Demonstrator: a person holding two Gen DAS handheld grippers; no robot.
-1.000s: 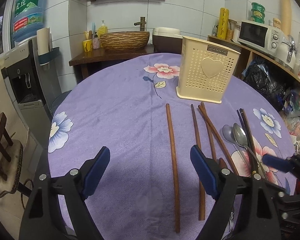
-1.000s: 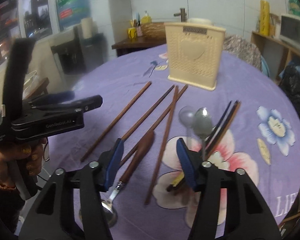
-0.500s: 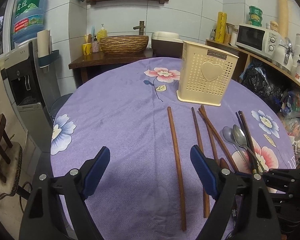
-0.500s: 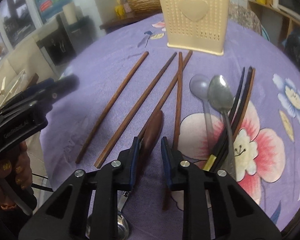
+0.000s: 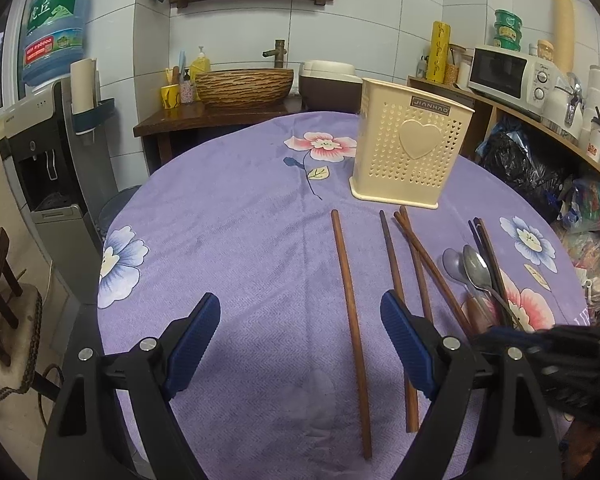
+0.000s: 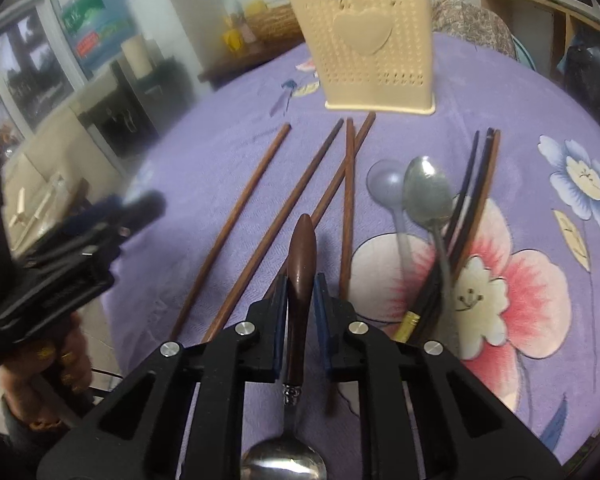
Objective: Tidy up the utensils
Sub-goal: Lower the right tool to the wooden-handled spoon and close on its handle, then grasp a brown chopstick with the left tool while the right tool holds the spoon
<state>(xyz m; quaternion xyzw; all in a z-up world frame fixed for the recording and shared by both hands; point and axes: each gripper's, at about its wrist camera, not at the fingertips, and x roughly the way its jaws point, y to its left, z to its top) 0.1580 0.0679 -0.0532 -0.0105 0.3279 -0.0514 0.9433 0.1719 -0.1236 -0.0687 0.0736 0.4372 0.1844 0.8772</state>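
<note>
My right gripper (image 6: 300,312), just closing, pinches the wooden-handled spoon (image 6: 300,264); only the left view shows my left gripper (image 5: 300,340) gaping, empty.

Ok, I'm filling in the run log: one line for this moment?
right gripper: just closed on wooden-handled spoon | left gripper: open, empty | utensil holder: upright on table

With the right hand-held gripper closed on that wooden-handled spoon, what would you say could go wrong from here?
1. The right hand-held gripper has just closed on the wooden-handled spoon's tapered handle; it might slip or pivot when lifted.
2. The handle lies beside the brown chopsticks, so lifting could drag them.
3. The spoon's bowl sits beneath the gripper body, making placement into the cream holder awkward.
</note>
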